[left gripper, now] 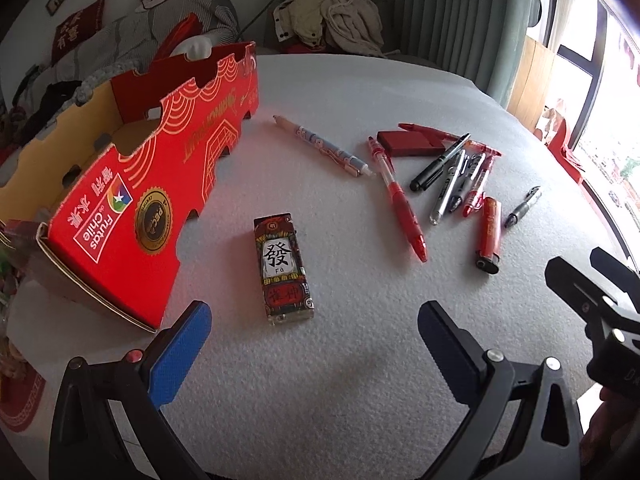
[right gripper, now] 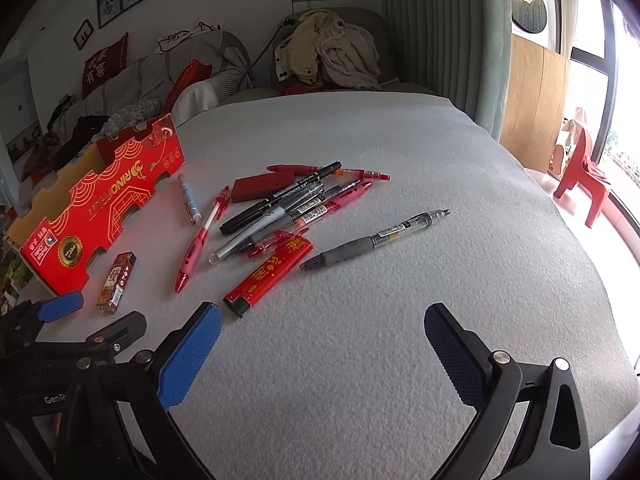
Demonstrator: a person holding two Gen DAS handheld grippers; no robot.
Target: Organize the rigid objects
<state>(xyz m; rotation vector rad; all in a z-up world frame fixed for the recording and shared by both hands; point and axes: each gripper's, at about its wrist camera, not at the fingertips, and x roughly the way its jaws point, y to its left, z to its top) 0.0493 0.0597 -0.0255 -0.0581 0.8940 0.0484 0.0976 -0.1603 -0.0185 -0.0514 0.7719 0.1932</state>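
Both my jaws stand apart, holding nothing — left gripper [left gripper: 314, 320] nearest the patterned lighter [left gripper: 283, 268], right gripper [right gripper: 322, 324] nearest the red lighter [right gripper: 267, 277]. Pens [right gripper: 280, 208] lie scattered on the worktop [right gripper: 400, 280]; the red box [left gripper: 132, 184] sits left. Judged: nothing collected yet — next, close on a lighter and carry it boxward.

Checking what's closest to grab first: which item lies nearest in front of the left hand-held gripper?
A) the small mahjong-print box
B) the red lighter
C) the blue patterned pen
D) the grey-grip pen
A: the small mahjong-print box lies just ahead of the open left hand-held gripper.
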